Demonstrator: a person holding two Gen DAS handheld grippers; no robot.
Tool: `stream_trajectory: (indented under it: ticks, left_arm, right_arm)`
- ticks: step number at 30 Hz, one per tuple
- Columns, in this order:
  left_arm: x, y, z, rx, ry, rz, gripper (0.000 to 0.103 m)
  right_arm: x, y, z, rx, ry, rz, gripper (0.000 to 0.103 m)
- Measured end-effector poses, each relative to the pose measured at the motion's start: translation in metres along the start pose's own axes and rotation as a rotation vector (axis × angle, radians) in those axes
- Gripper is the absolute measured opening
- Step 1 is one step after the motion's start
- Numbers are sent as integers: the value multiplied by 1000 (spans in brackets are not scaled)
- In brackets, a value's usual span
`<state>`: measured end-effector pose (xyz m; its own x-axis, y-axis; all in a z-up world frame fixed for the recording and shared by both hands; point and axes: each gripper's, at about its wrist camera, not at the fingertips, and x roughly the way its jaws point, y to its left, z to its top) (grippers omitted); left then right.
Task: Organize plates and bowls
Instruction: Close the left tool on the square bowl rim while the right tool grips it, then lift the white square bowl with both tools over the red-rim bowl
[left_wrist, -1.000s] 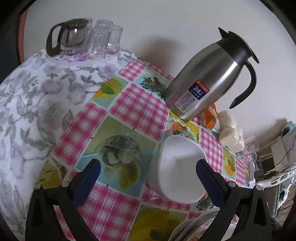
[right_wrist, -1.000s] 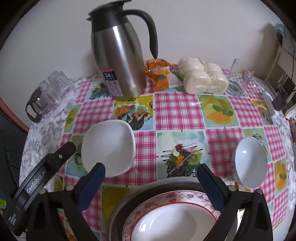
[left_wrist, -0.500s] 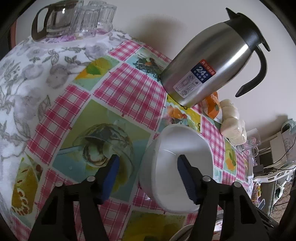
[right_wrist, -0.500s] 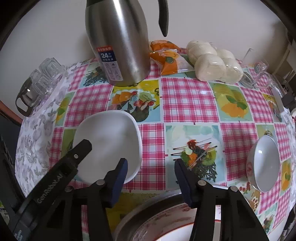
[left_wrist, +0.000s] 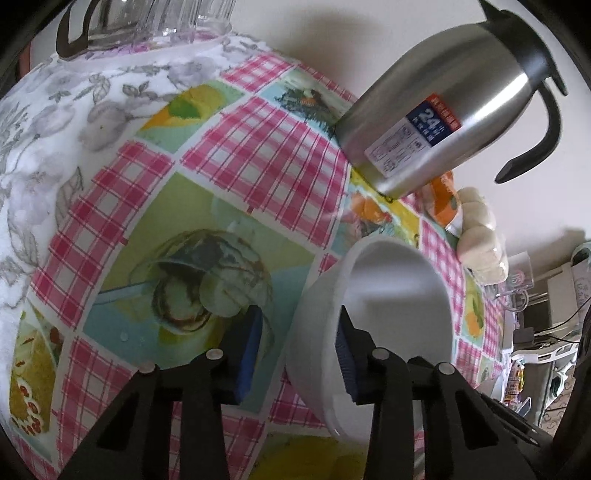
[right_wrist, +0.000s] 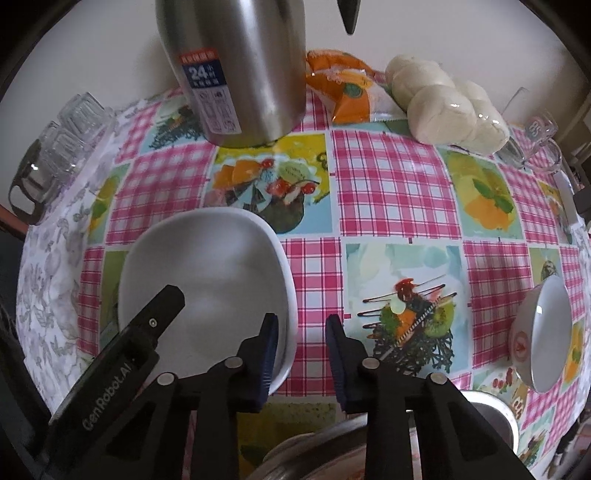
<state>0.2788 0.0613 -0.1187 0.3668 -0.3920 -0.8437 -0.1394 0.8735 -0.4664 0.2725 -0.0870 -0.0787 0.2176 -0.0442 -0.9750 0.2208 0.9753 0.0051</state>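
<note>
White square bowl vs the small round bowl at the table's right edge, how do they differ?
1. Shape: the white square bowl has rounded corners; the small round bowl is circular.
2. Decoration: the square bowl is plain white; the round bowl carries a red mark on its outer wall.
3. Contact: the left claw straddles the square bowl's rim and the right claw its other side; nothing is near the round bowl.
Shared: both are white inside, empty, and sit on the checked tablecloth.
</note>
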Motion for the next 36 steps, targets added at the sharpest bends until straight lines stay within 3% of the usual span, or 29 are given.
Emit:
stream_trajectory:
  ticks: [6,8,11,17,23,36]
  left_arm:
    - [0,1,2,-15,1,-16,39]
    - [0,4,2,-29,2,-25,28]
    - [3,7,-1,-39,14,-66,22]
    - [1,5,-2,-20,23,-65,18]
    - [-9,1,-2,-7,11,-91,18]
    - [-90,-49,-18,141,-121,-130,18]
  right_arm:
    - [11,3,3,11,28,2,24]
    - [13,4,3,11,33,-2,24]
    - [18,5,1,21,48,9,21]
    - [13,11,-1,7,42,27,11]
    - [-4,9,-5,5,1,49,11]
    - [-94,-22,-24,11,-197,147,11]
